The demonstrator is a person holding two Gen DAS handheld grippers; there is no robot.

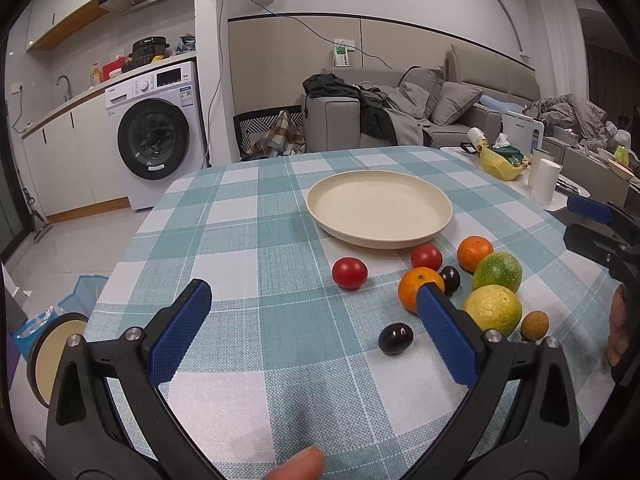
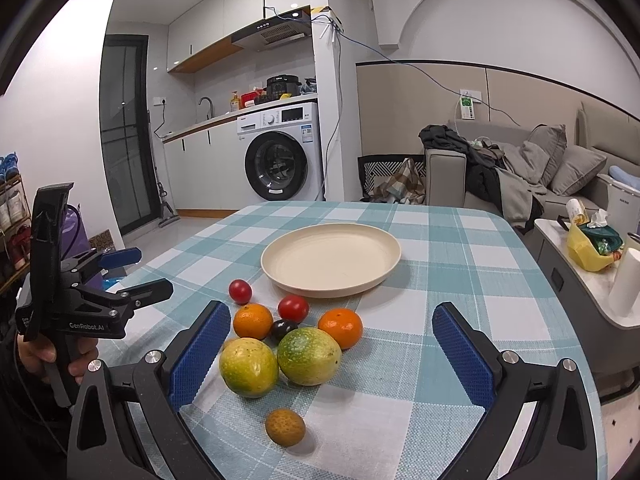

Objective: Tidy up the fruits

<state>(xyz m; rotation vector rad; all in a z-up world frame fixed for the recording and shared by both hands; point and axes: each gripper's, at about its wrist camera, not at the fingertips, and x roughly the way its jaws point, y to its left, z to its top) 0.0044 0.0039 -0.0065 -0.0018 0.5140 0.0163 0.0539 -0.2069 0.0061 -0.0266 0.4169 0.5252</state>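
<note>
I have both grippers above the teal-and-white checked tablecloth (image 2: 460, 264). My left gripper (image 1: 314, 300) has its blue-padded jaws spread wide and holds nothing; its right pad sits in front of the nearer round orange mandarin (image 1: 416, 286). My right gripper (image 2: 332, 324) is just as wide open and empty, with the fruit cluster showing between its pads.

The shallow round cream plate (image 2: 331, 260) lies at twelve o'clock from the fruit, bare inside. No fruit is on it.

In the right wrist view the fruits lie close together:
- a small red cherry tomato (image 2: 240, 291) at the plate's seven o'clock, apart from the rim
- a second red cherry tomato (image 2: 293, 308) just beside the rim
- the near mandarin at nine o'clock of the cluster and another round orange mandarin (image 2: 341, 328) at three
- a dark purple grape (image 2: 283, 329) between the mandarins
- a yellow-green round passion fruit (image 2: 249, 367) touching a greener mottled passion fruit (image 2: 309, 356)
- a small brown rough-skinned longan (image 2: 285, 427) alone at six o'clock

In the left wrist view a second dark purple grape (image 1: 395, 338) lies by itself, at seven o'clock of the cluster, near my left gripper's right pad.
</note>
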